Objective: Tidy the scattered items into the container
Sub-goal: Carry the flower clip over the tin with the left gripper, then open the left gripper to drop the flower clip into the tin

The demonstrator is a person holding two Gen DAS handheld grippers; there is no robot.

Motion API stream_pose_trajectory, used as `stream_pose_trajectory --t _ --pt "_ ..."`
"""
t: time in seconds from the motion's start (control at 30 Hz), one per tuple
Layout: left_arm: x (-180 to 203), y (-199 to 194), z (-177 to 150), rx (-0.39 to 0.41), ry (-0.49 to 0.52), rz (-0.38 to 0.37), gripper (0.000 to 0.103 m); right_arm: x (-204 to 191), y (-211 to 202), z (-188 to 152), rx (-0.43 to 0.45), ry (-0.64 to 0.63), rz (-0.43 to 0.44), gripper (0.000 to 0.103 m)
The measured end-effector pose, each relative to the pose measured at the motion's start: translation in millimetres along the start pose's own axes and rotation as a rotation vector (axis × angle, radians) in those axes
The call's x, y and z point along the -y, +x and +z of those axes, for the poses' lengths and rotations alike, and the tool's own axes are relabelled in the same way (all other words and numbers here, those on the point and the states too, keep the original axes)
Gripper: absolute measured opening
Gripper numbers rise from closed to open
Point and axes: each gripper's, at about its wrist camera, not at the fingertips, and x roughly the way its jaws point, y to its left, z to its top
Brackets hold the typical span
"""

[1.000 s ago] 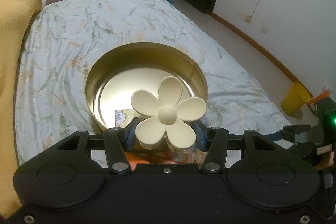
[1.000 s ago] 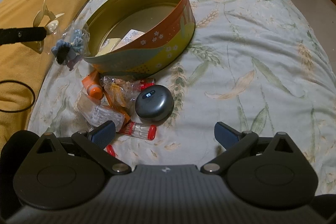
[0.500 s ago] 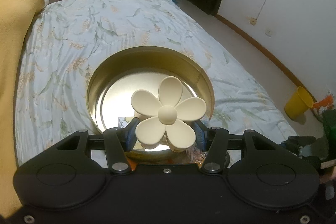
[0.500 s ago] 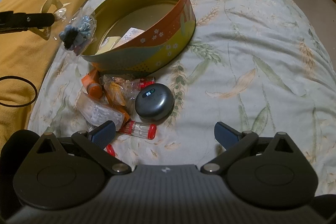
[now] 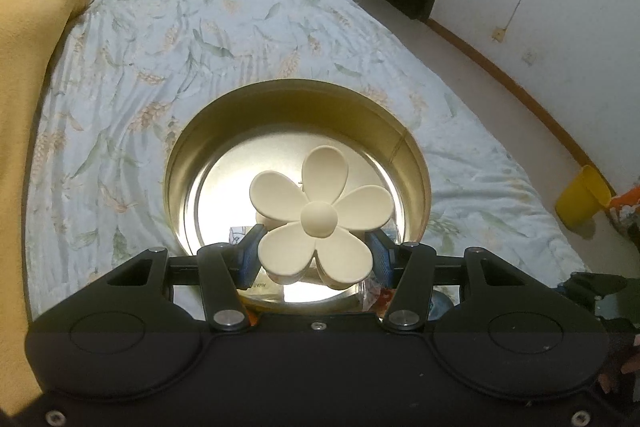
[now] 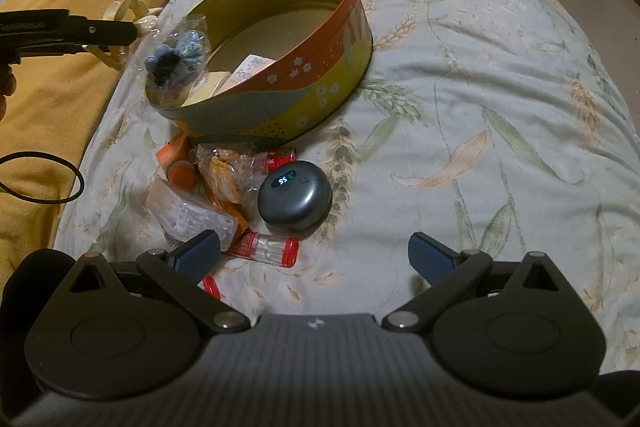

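Left tool [image 5: 316,255] grips a cream flower hair clip [image 5: 318,217] btwn its blue pads, jaws narrowed onto the clip's body. In the right wrist view a clear bag w/ blue bits [image 6: 178,57] hangs right at that tool's tip, over the tin's near-left rim; can't tell if it's caught on the clip or pinched too. Change over the last sec: this tool has carried the clip from beside the tin [image 5: 412,163] to over it. The tin's round opening now sits straight ahead and below the tool, filling more of its view, w/ the shiny bottom directly under the clip. Grip width hasn't changed. Meaning: transport looks about done, release prob. next, and the clip should drop inside w/ the cards [image 6: 248,69] already there. Right tool [image 6: 314,255] is wide open, empty, hasn't moved, parked over the bed [image 6: 500,87]. Just ahead of it and to its left lie the leftovers: grey earbud case [image 6: 294,197], red-capped vial [image 6: 266,249], orange packets [image 6: 224,173], so plenty left to tidy.
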Motion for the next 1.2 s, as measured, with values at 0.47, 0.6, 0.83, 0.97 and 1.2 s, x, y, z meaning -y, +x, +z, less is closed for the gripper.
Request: stream_pose_trajectory --t 0.47,0.6,0.83,0.97,1.2 --pt "-4.0 30.2 9.2 -0.011 -0.053 0.033 0.051 0.7 1.5 0.2 -0.003 0.001 0.0 0.103" --pt "-8.6 29.7 14.3 0.008 -0.093 0.039 0.051 0.7 1.7 -0.3 -0.005 -0.001 -0.001 0.103" --pt "-12.6 28.5 28.9 0.031 -0.114 0.052 0.051 1.0 1.9 -0.6 -0.007 0.002 -0.001 0.103" --pt "-15.5 36.9 34.2 0.028 -0.117 0.085 0.051 0.3 2.6 -0.5 -0.01 -0.001 -0.003 0.103" --pt "-15.1 42.2 31.1 0.037 -0.093 0.148 0.094 0.9 2.3 -0.3 -0.008 0.007 0.001 0.103"
